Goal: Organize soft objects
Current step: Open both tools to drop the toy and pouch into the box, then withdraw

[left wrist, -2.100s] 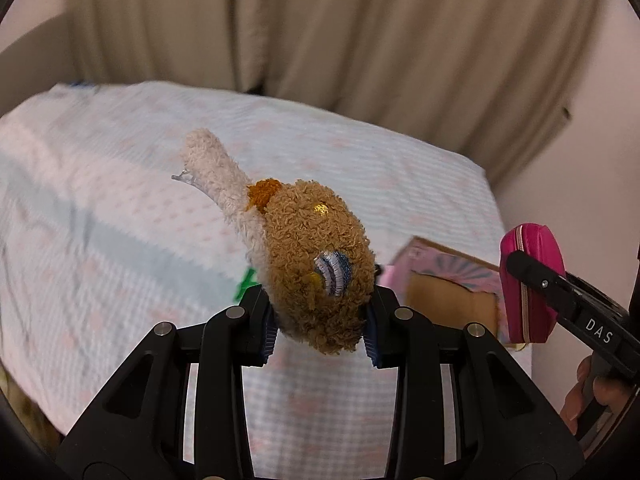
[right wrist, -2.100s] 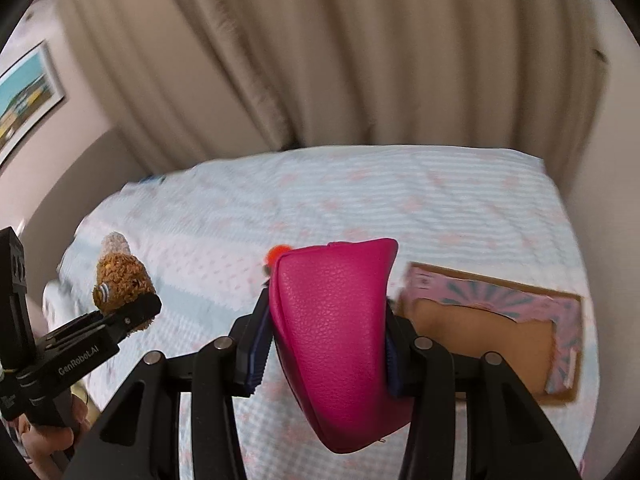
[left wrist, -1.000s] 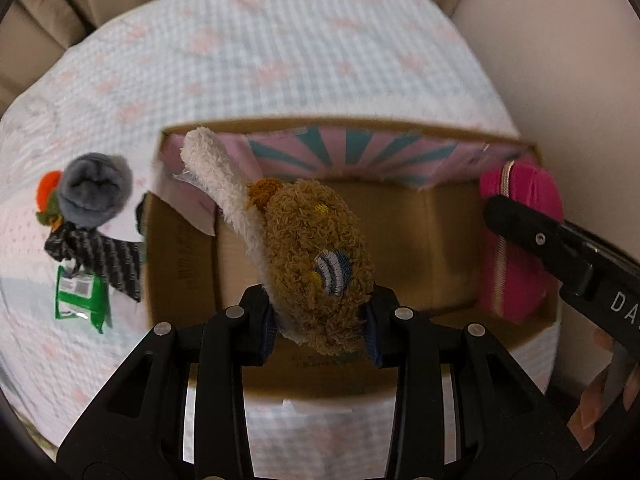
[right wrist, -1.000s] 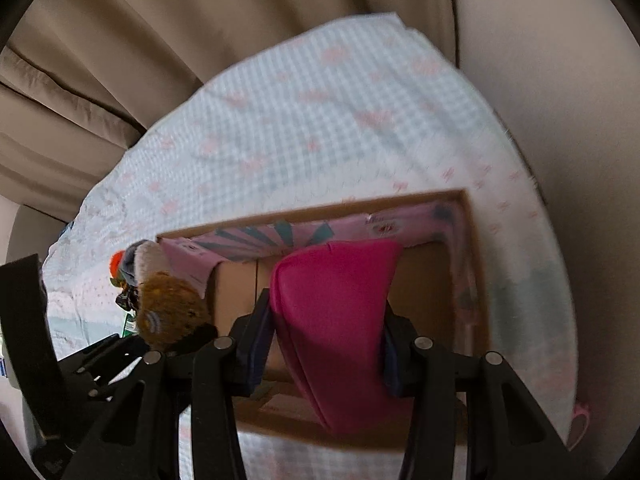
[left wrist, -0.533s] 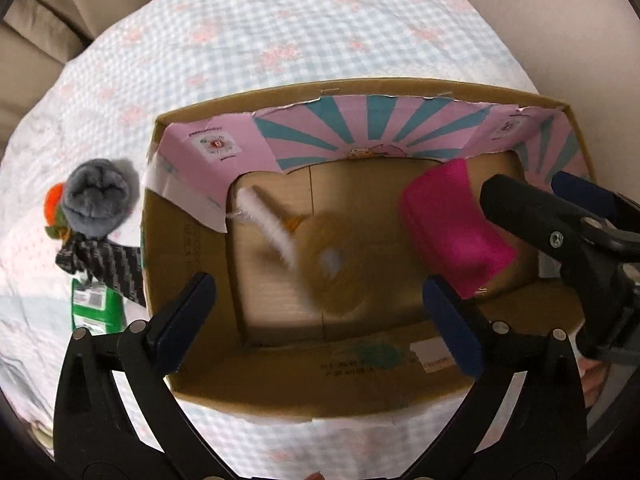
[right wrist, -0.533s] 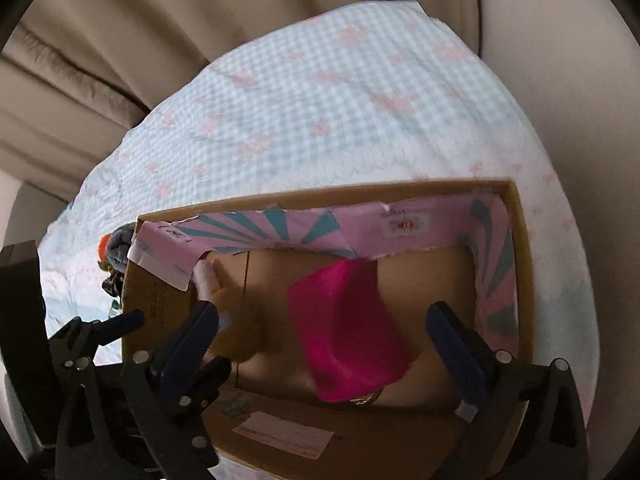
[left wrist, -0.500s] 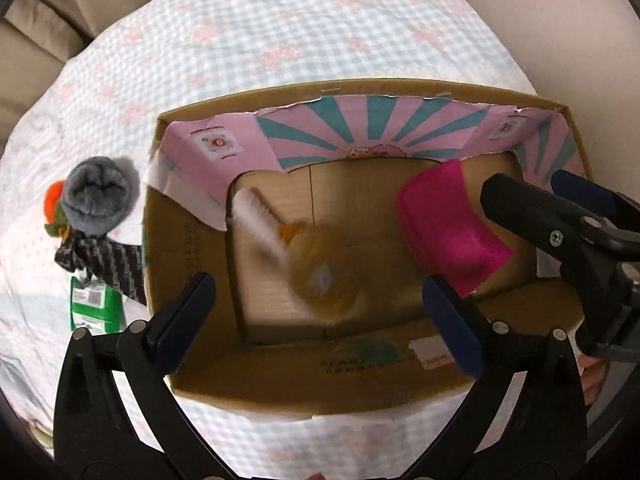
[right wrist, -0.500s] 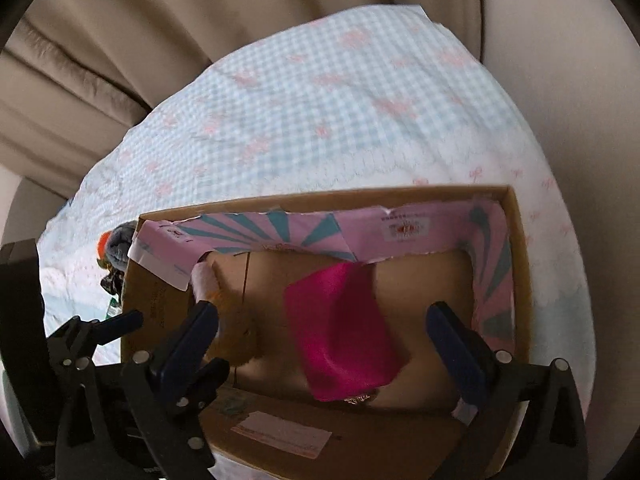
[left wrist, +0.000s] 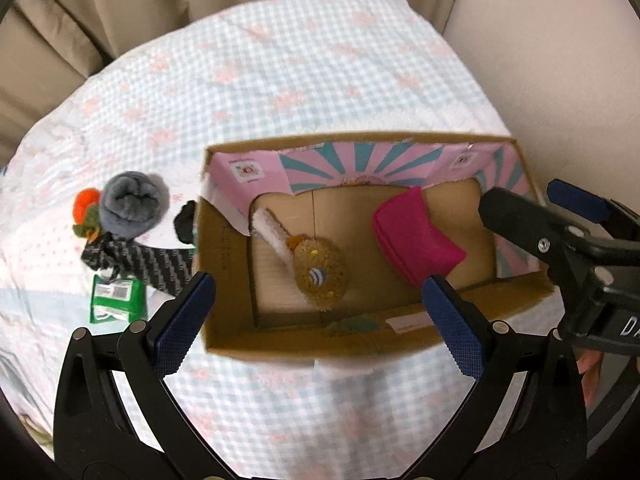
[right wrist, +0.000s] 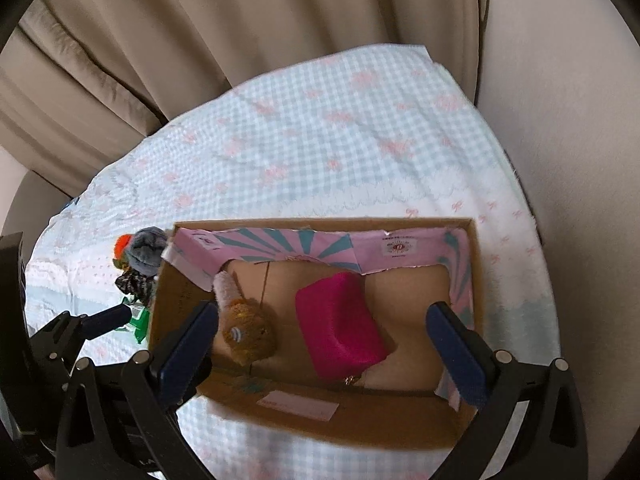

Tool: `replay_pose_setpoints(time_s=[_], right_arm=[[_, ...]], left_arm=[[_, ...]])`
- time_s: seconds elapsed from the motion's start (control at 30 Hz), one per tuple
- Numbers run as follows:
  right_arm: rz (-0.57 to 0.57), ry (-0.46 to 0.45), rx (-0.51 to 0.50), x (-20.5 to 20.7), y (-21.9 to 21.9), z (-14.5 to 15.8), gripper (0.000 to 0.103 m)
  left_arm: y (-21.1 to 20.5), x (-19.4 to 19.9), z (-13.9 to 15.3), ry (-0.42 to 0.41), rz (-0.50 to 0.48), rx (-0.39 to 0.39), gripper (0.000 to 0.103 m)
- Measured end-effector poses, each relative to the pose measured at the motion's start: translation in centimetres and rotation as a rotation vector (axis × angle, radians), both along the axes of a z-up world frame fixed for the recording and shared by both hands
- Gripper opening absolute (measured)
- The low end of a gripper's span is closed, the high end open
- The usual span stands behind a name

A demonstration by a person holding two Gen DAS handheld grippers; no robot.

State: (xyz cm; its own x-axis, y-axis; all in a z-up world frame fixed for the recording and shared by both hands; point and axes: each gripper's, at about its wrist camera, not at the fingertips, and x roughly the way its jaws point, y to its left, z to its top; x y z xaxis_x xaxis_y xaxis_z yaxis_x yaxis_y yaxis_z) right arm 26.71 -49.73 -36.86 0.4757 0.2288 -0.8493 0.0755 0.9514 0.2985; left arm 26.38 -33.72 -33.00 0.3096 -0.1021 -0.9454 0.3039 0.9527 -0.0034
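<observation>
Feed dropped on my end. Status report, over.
Left gripper, right gripper open, empty. Brown plush, pink pouch in cardboard box. Grey plush outside. Nothing blocking.

One box [left wrist: 224, 264] holds two things: one plush [left wrist: 318, 274], one pink pouch [left wrist: 416, 246]. Beside it lie one grey ball [left wrist: 130, 204], one patterned cloth [left wrist: 148, 264], one green packet [left wrist: 114, 298].

A: We see a bed [left wrist: 304, 80] under a pale blue checked cover with pink bows.

B: A cardboard box [left wrist: 224, 276] sits directly on it, near its edge.

A: At the box's nine o'clock we find a grey plush ball [left wrist: 132, 204], an orange tuft [left wrist: 86, 199], a black patterned cloth [left wrist: 148, 264] and a green packet [left wrist: 114, 299].
</observation>
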Motion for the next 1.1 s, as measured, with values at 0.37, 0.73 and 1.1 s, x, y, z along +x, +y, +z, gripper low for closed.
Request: replay_pose_setpoints(time_s=[0.37,0.73,1.1], right_arm=[[0.018,-0.173,-0.110,-6.1,2.8,11.2,0.103],[-0.031,-0.310,-0.178,-13.5,7.5,19.9,0.103],[-0.133,-0.392,-0.214,-18.4,14.5,24.5,0.103]], left_arm=[[4.7,-5.6,11.1,-0.172,0.062,-0.088,0.103],[12.0,-12.1,19.4,-0.337,0.104,-0.154,0.103],[21.8,-15.6,24.4,-0.410,0.066,-0.215,0.103]])
